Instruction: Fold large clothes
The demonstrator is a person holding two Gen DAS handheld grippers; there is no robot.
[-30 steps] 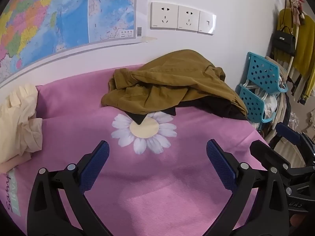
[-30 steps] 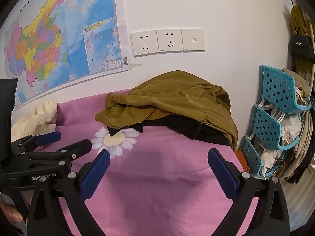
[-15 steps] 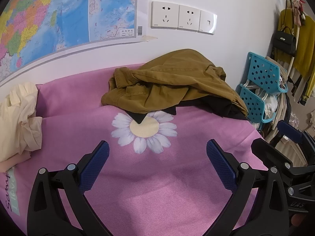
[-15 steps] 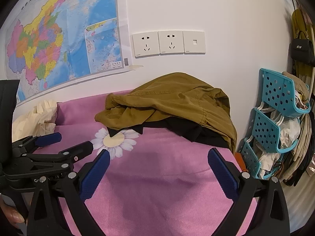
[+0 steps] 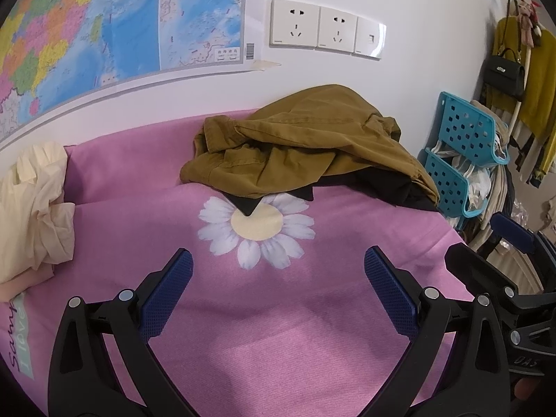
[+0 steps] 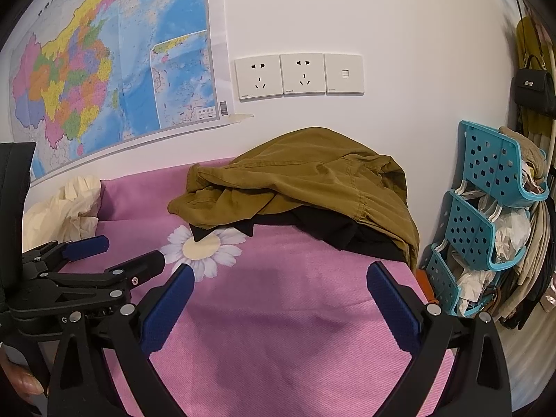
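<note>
At the bottom of the left wrist view the left tongs (image 5: pixel 278 286) stand spread wide, blue pads apart with nothing between them, hovering over bare pink cloth. The right wrist view shows the same of the right tongs (image 6: pixel 280 304): spread, empty, above the pink blanket (image 6: pixel 295 330). The left tongs also show at the lower left of the right wrist view, and the right tongs at the lower right edge of the left wrist view, so the two tools sit side by side. A fingertip (image 6: pixel 26 380) shows at the lower left edge of the right wrist view.

Just beyond the pads, in the middle of the left wrist view, a white daisy print (image 5: pixel 256 224) with a pale yellow centre lies on the blanket. A black corner of cloth touches its upper edge.

Farther back, centre frame, lies the crumpled olive-brown garment (image 5: pixel 305 146), heaped on top of a black garment (image 5: pixel 389 187) that sticks out beneath it toward the right. The heap rests against the wall. At the left edge a cream garment (image 5: pixel 33 208) lies bunched on the blanket, well apart from the heap.

To the right, off the blanket's edge, stands a teal perforated rack (image 6: pixel 486 215) stuffed with bags and hangers. On the wall behind hang a coloured map (image 6: pixel 104 69) at upper left and three white socket plates (image 6: pixel 299 74) at centre. A black handbag (image 5: pixel 504 74) hangs at upper right.
</note>
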